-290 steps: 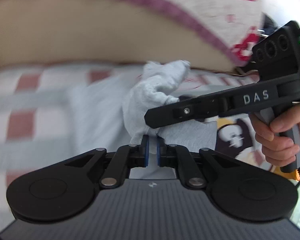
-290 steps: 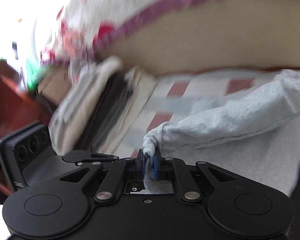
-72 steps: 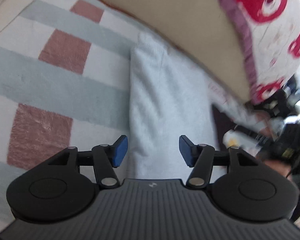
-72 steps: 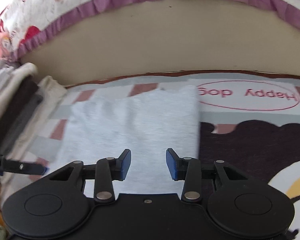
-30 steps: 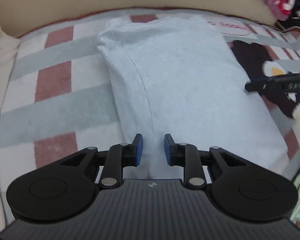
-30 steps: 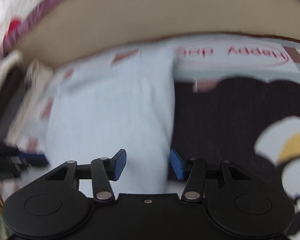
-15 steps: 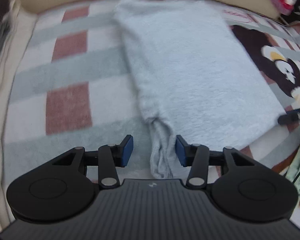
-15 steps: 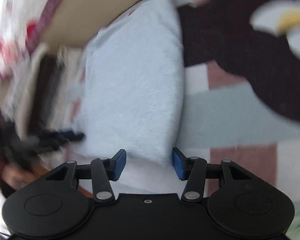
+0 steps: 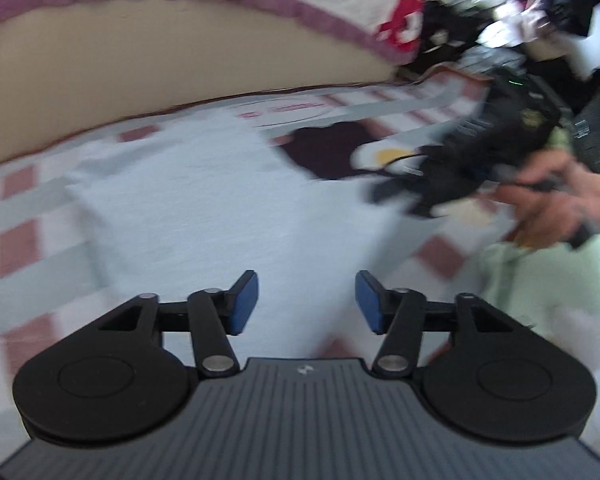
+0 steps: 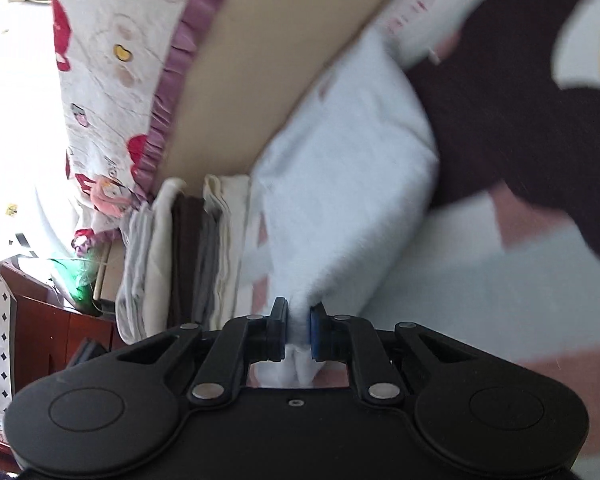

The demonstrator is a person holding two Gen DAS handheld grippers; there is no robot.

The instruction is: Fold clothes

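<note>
Now clamped on the grey garment [image 10: 340, 184], the right gripper [image 10: 298, 330] seemingly lifts its corner; the left gripper [image 9: 306, 304] hangs wide open above it.

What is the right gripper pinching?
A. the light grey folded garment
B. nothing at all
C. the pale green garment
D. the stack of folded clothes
A: in the right wrist view the right gripper is shut, with a corner of the light grey folded garment bunched between its fingers.
</note>
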